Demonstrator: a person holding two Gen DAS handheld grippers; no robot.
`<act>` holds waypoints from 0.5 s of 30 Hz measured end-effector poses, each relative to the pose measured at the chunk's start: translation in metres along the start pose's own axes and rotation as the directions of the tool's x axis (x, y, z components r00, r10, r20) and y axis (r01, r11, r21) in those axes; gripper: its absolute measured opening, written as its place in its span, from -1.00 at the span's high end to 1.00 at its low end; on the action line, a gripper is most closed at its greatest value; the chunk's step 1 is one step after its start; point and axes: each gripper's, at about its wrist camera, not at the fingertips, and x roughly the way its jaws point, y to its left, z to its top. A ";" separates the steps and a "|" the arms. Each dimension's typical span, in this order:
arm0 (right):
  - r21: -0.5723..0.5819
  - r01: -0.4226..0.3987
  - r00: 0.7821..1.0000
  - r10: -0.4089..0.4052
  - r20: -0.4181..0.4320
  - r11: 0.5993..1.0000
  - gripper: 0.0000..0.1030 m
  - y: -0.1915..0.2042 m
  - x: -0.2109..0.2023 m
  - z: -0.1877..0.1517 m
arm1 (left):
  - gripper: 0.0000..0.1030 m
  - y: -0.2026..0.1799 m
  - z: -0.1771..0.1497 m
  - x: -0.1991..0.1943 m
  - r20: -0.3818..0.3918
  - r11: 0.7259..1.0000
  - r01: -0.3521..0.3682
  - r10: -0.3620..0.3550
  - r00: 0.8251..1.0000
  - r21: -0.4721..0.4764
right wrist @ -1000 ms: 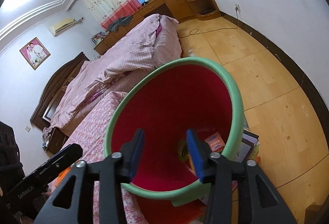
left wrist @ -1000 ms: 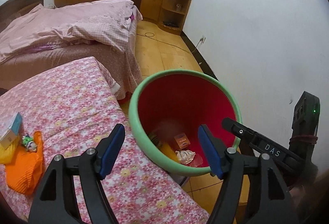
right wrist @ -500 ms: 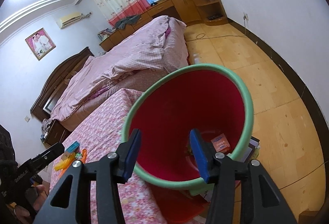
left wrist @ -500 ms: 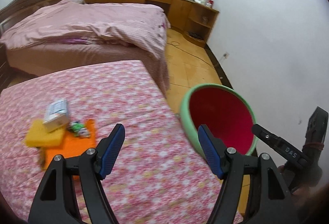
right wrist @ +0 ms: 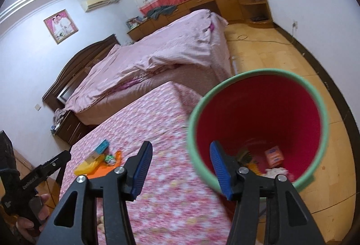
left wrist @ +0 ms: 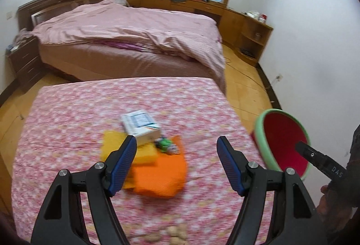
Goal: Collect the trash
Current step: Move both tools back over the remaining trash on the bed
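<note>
On the floral counter [left wrist: 67,114] we have swung our empty, wide-open left gripper [left wrist: 176,161] from bin [left wrist: 283,143] to orange wrapper [left wrist: 162,173]; right gripper [right wrist: 180,166], empty, half open.

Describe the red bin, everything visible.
The bin is a round bucket that looks plastic: red inside, pale green rim, no lid. It sits beside the floral-covered table, at its corner over the wooden floor; its base is hidden. Inside lie an orange packet, crumpled white paper and other scraps. No claw touches it.
</note>
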 end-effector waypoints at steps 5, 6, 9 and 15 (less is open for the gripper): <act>-0.060 -0.031 0.998 0.028 -0.052 0.998 -0.10 0.037 0.028 -0.004 | -0.42 0.040 -0.002 0.008 -0.005 0.997 -0.054 0.054 0.999 -0.052; -0.071 -0.036 0.997 0.031 -0.069 0.997 -0.10 0.044 0.036 -0.005 | -0.42 0.046 -0.002 0.010 -0.011 0.996 -0.062 0.061 0.998 -0.065; -0.088 -0.059 0.993 0.049 -0.112 0.994 -0.10 0.061 0.056 -0.009 | -0.42 0.070 -0.002 0.019 -0.026 0.989 -0.089 0.087 0.996 -0.119; -0.138 -0.102 0.979 0.075 -0.188 0.985 -0.16 0.099 0.095 -0.015 | -0.42 0.110 -0.005 0.031 -0.041 0.972 -0.157 0.152 0.988 -0.174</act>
